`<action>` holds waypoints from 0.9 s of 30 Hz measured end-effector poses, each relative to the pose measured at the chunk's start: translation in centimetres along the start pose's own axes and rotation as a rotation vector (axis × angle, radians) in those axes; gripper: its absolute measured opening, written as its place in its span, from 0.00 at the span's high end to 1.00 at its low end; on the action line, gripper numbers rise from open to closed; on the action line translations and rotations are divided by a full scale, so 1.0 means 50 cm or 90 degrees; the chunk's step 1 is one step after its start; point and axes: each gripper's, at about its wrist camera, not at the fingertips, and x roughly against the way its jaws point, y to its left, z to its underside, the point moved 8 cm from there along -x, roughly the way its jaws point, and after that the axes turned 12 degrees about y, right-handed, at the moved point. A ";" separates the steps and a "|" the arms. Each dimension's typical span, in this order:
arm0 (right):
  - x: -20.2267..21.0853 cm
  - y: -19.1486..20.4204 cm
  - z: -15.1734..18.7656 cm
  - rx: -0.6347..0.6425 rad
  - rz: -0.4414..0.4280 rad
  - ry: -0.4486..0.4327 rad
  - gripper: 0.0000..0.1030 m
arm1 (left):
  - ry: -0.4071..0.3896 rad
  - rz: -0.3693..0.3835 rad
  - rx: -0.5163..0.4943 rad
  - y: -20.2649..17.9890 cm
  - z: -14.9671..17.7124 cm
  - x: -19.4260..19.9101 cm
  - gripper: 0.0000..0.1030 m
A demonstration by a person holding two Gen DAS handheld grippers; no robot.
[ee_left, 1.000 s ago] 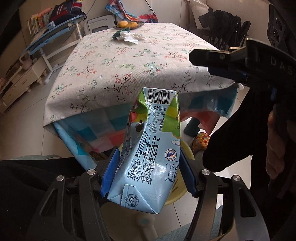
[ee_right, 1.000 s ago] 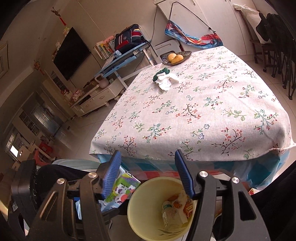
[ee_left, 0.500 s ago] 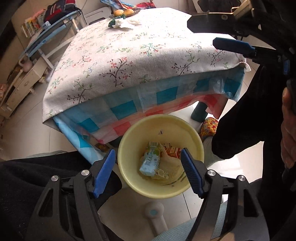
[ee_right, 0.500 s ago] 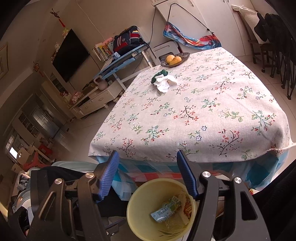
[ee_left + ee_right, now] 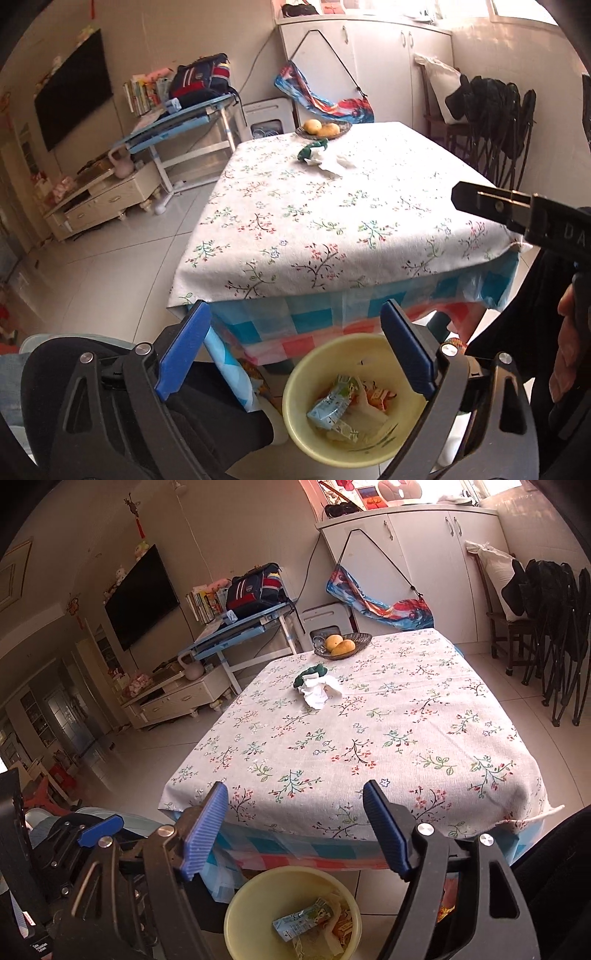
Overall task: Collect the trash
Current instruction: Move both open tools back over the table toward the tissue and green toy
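Note:
A yellow trash bin (image 5: 295,384) stands on the floor at the near edge of the table; it also shows in the right wrist view (image 5: 236,919). A light-blue milk carton (image 5: 328,406) lies inside it on other wrappers, also seen in the right wrist view (image 5: 303,921). A crumpled white tissue (image 5: 317,692) with a green piece (image 5: 314,672) beside it lies far back on the floral tablecloth (image 5: 369,738). My left gripper (image 5: 295,350) is open and empty above the bin. My right gripper (image 5: 295,827) is open and empty over the table's near edge.
A bowl with yellow fruit (image 5: 341,644) sits at the table's far edge. A blue desk (image 5: 240,631) and a low TV cabinet (image 5: 177,698) stand to the left. Folded black chairs (image 5: 554,646) stand at the right. White cupboards (image 5: 424,554) line the back wall.
My left gripper opened and let go of the milk carton, which dropped into the yellow bin. Both grippers then tilted up toward the table.

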 end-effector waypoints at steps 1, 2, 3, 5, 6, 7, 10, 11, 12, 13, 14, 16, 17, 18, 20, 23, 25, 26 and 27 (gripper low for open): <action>0.000 0.000 0.000 0.002 0.002 -0.001 0.28 | -0.005 -0.002 0.008 0.006 -0.004 0.002 0.12; -0.002 0.001 -0.002 0.004 0.003 -0.001 0.28 | -0.009 -0.003 0.016 0.011 -0.007 0.005 0.12; -0.003 0.002 -0.003 0.006 0.005 -0.002 0.28 | -0.013 -0.003 0.023 0.015 -0.009 0.007 0.10; -0.002 0.006 -0.004 0.012 0.010 -0.004 0.26 | -0.020 -0.004 0.037 0.023 -0.012 0.012 0.10; -0.002 0.007 -0.004 0.016 0.011 -0.006 0.26 | -0.024 -0.004 0.042 0.025 -0.012 0.015 0.10; -0.002 0.009 -0.004 0.019 0.013 -0.007 0.25 | -0.027 -0.002 0.046 0.027 -0.013 0.018 0.10; -0.004 0.015 -0.005 0.029 0.017 -0.007 0.24 | -0.034 -0.003 0.057 0.033 -0.015 0.021 0.09; -0.004 0.016 -0.004 0.031 0.017 -0.007 0.24 | -0.035 -0.002 0.059 0.034 -0.016 0.022 0.09; -0.005 0.017 -0.004 0.032 0.018 -0.007 0.23 | -0.037 -0.002 0.062 0.036 -0.017 0.024 0.09; -0.004 0.019 -0.003 0.034 0.019 -0.008 0.23 | -0.040 -0.003 0.066 0.037 -0.018 0.025 0.09; -0.005 0.019 -0.003 0.034 0.019 -0.008 0.23 | -0.042 -0.005 0.069 0.039 -0.018 0.026 0.09; -0.005 0.019 -0.003 0.034 0.020 -0.008 0.23 | -0.047 -0.006 0.076 0.044 -0.019 0.029 0.08; -0.005 0.019 -0.003 0.034 0.020 -0.008 0.22 | -0.050 -0.006 0.081 0.047 -0.020 0.031 0.08; -0.005 0.020 -0.003 0.034 0.020 -0.008 0.22 | -0.052 -0.006 0.085 0.049 -0.021 0.031 0.08; -0.006 0.020 -0.005 0.036 0.021 -0.009 0.22 | -0.051 -0.005 0.092 0.052 -0.022 0.030 0.08; -0.004 0.021 -0.006 0.038 0.022 -0.011 0.21 | -0.052 -0.004 0.098 0.053 -0.024 0.030 0.08; -0.005 0.022 -0.007 0.039 0.023 -0.011 0.21 | -0.055 -0.004 0.099 0.054 -0.026 0.030 0.08; -0.005 0.022 -0.007 0.039 0.023 -0.011 0.21 | -0.056 -0.004 0.099 0.054 -0.028 0.030 0.08; -0.004 0.022 -0.007 0.039 0.023 -0.012 0.21 | -0.057 -0.005 0.100 0.055 -0.027 0.031 0.08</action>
